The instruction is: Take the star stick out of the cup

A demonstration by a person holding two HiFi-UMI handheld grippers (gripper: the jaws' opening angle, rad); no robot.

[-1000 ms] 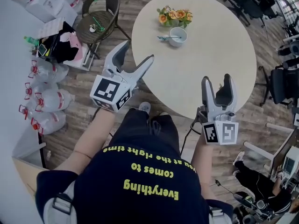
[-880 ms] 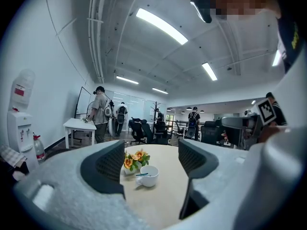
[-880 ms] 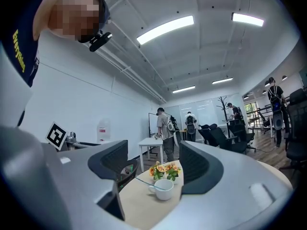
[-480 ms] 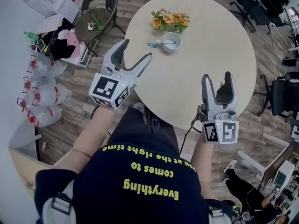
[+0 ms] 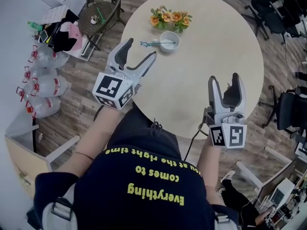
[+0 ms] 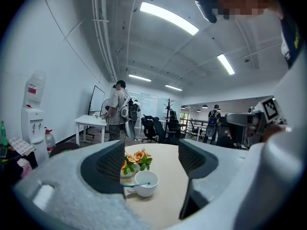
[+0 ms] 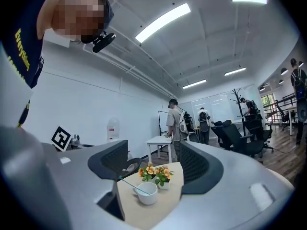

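Observation:
A white cup (image 5: 169, 40) stands on the round beige table (image 5: 216, 56) near its far edge. A thin teal star stick (image 5: 154, 43) lies across the cup's rim, its star end pointing left. The cup (image 6: 146, 183) and the stick (image 6: 135, 185) show between the left jaws, and the cup (image 7: 146, 193) and the stick (image 7: 130, 185) between the right jaws. My left gripper (image 5: 140, 56) is open, at the table's left edge, short of the cup. My right gripper (image 5: 224, 84) is open over the table's near right part. Both hold nothing.
A small pot of orange flowers (image 5: 168, 19) stands just behind the cup. A wicker chair (image 5: 98, 8) and several water bottles (image 5: 43, 87) are on the floor to the left. Office chairs (image 5: 288, 97) stand at the right. People stand in the background (image 6: 115, 110).
The person has stepped closer to the table, so the table and cup have slid down and left in the head view. Both grippers stay open.

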